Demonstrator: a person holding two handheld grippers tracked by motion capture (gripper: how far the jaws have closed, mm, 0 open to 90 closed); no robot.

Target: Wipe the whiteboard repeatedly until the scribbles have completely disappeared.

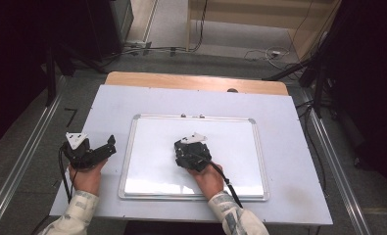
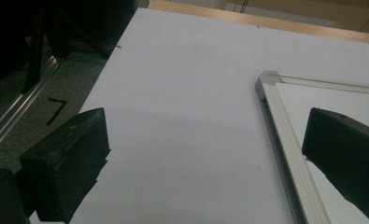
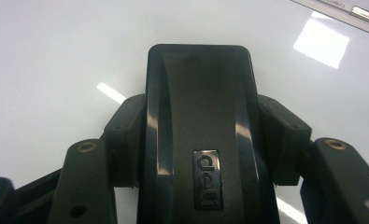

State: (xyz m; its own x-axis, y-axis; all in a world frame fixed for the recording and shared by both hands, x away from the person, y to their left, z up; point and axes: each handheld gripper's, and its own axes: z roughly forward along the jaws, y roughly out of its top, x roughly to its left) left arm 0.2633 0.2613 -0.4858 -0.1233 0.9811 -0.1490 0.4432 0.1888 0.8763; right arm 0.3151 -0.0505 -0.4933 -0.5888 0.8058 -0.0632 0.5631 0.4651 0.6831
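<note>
A white dry-erase board (image 1: 235,152) with a silver frame lies flat on the table. My right gripper (image 1: 190,149) is held low over the board's middle, shut on a black board eraser (image 3: 201,107) with a small logo plate. In the right gripper view the eraser's sides are clamped between the two pads (image 3: 126,135), and the glossy board surface (image 3: 56,56) lies below. My left gripper (image 1: 108,147) is open beside the board's left edge. In the left gripper view nothing lies between its two black fingers (image 2: 70,163), and the board's top left corner (image 2: 268,81) shows ahead.
The board rests on a pale table cover (image 1: 112,105) over a wooden tabletop (image 1: 191,81). A metal rail (image 1: 24,156) runs along the floor to the left, with cables (image 1: 264,54) and dark stands beyond the far edge.
</note>
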